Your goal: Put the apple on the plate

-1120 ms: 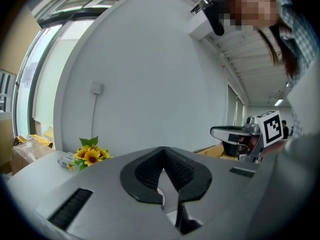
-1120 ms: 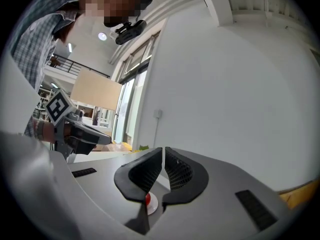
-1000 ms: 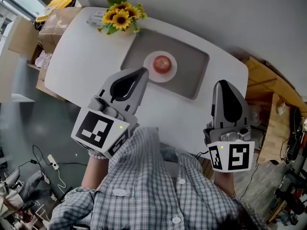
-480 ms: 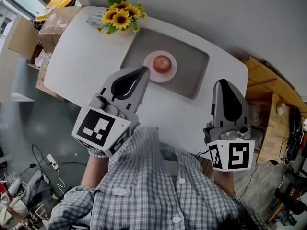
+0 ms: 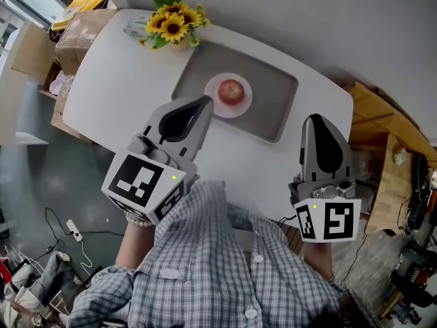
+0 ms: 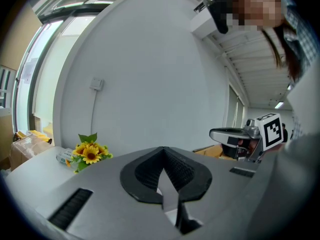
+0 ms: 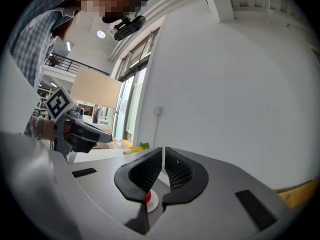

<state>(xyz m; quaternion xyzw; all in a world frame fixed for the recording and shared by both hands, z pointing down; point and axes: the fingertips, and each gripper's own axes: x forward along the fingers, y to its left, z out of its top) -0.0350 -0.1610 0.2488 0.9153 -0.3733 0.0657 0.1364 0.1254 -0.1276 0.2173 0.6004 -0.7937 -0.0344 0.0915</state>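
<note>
The red apple [image 5: 231, 91] rests on a small white plate [image 5: 217, 108], which sits in a grey tray [image 5: 274, 106] on the white table [image 5: 116, 80]. My left gripper [image 5: 204, 102] hovers just left of the plate, near the tray's front edge, shut with nothing in it. Held over the table's front right edge, my right gripper [image 5: 315, 119] is also shut and empty. In the right gripper view the closed jaws [image 7: 163, 152] hide most of the apple [image 7: 148, 197] and plate [image 7: 153, 202]. The left gripper view [image 6: 163, 151] points above the table at the wall.
A bunch of sunflowers [image 5: 171, 20] lies at the table's far left corner, beside the tray. Cardboard boxes [image 5: 75, 29] stand beyond the table's left end. Wooden shelving [image 5: 386, 149] is on the right. Cables lie on the floor [image 5: 68, 231].
</note>
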